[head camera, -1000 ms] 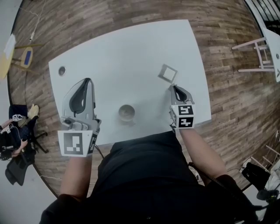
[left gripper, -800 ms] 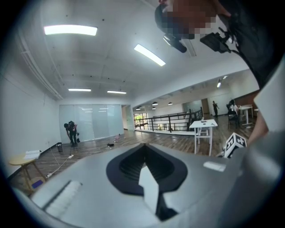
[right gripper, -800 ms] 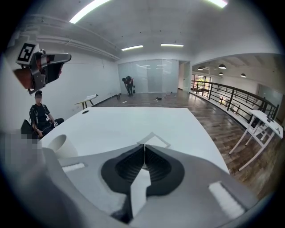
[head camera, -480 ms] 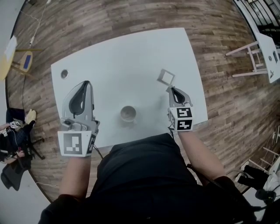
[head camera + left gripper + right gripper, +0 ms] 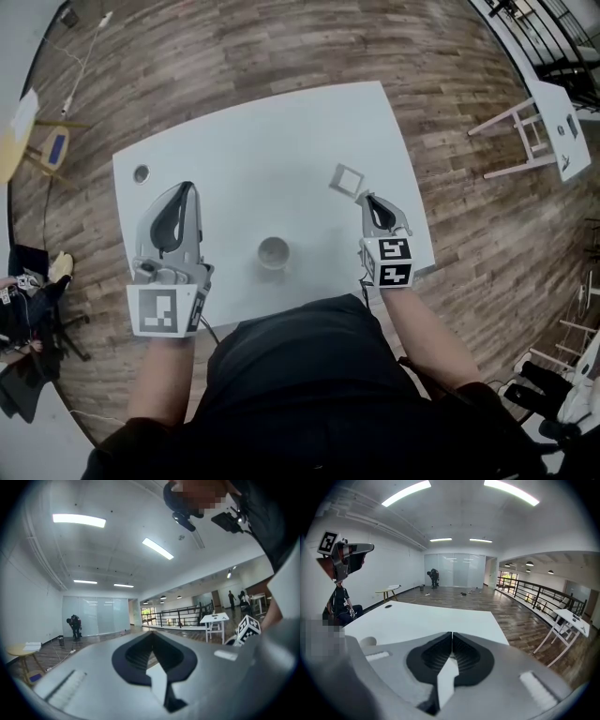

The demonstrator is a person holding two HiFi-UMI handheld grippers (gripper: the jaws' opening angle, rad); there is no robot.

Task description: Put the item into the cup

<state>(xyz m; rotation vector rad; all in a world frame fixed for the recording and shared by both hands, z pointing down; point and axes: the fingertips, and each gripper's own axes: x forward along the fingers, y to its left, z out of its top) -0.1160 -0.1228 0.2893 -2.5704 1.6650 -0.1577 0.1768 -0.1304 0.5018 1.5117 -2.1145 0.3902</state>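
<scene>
At the far left of the white table (image 5: 281, 131), a small round fitting (image 5: 141, 173) sits near the edge, away from the work. The left gripper (image 5: 185, 188) is held over the table's near-left part. Its jaws are pressed together with nothing between them, and it is well apart from the cup. The cup (image 5: 273, 251) stands upright near the front edge, between the two grippers, and looks empty. Further right lies the item (image 5: 348, 178), a flat square frame on the tabletop, not yet lifted. The right gripper (image 5: 367, 198) is just beside the frame's near corner, angled downward, its jaws also closed on nothing. The step in hand looks to be the pick-up. The right jaws need to part first, then come down astride one side of the frame, since so flat a thing offers little to pinch. A firm hold there should let it hang clear for the carry left to the cup.
</scene>
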